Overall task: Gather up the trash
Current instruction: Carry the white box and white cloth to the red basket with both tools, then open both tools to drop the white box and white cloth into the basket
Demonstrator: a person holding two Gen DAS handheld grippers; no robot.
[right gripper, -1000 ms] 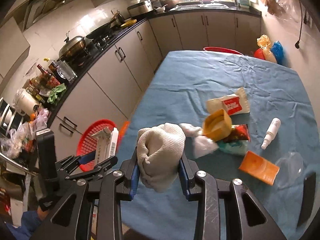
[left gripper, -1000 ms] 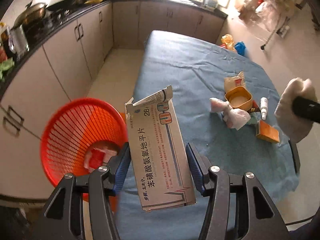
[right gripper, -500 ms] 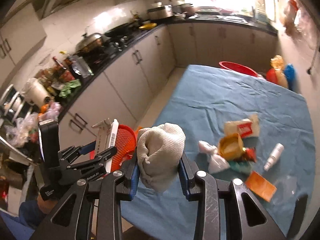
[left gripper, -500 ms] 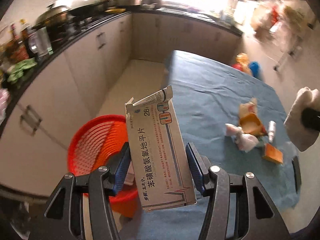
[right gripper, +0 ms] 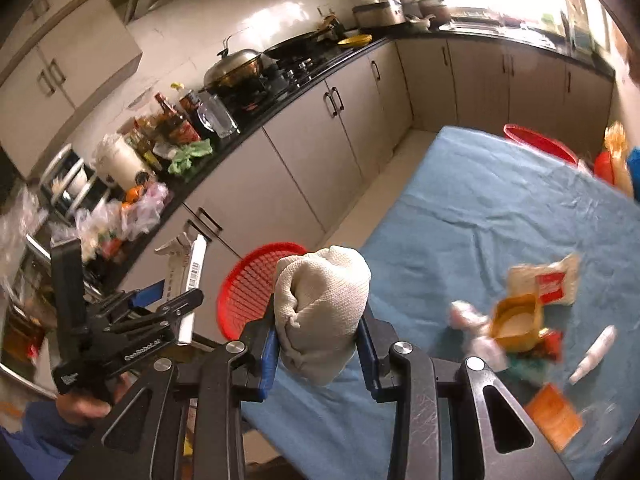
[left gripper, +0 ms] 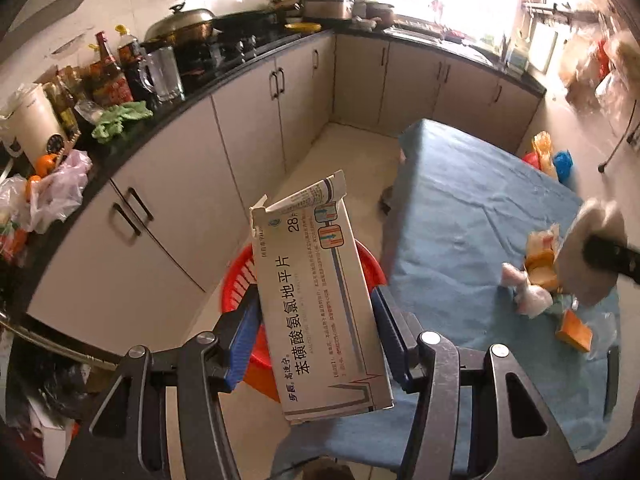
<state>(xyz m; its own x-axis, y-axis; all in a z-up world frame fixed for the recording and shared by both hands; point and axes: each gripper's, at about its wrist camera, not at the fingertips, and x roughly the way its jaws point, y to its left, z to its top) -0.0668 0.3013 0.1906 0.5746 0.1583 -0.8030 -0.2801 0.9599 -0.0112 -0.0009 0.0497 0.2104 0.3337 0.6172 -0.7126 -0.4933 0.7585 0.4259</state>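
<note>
- Left wrist view: we risk the medicine box (left gripper: 320, 300) missing the red basket (left gripper: 240, 284) on the floor by the tabletop (left gripper: 472, 216) edge if released off-centre.
- Left hand-held gripper (left gripper: 316, 344) pinches the box half-spread; right hand-held gripper (right gripper: 318, 344) pinches the rolled cloth (right gripper: 320, 308).

Medicine box (left gripper: 320, 304): "苯磺酸氨氯地平片", "28片". Left gripper (right gripper: 160, 304) body: "GenRobot.AI".
</note>
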